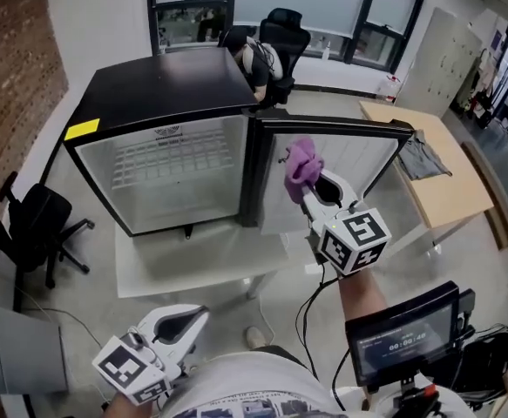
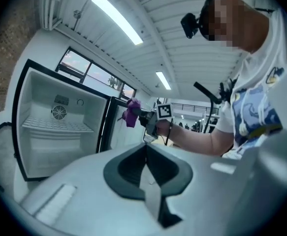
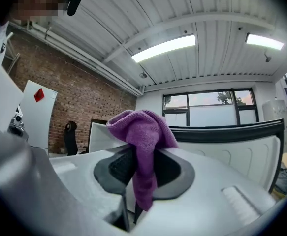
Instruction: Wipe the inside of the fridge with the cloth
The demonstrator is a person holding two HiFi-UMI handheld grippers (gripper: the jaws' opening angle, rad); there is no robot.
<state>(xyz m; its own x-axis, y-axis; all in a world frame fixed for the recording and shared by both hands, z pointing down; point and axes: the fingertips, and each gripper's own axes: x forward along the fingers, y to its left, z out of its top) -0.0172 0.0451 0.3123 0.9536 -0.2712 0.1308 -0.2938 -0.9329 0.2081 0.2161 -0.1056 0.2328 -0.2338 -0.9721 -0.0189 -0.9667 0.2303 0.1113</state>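
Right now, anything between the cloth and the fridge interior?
Nothing visible. The door is swung open; the right gripper holds the cloth in front of the door's inner side, just right of the fridge opening. Only a wire shelf is inside.

Nothing legible — digits on the screen (image 1: 403, 338) too blurred

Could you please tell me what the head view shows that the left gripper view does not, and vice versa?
Only the head view shows the yellow sticker on the fridge top and the wooden table. Only the left gripper view shows the round fan on the fridge's back wall. Both show the fridge standing open and the right gripper clamping the purple cloth.
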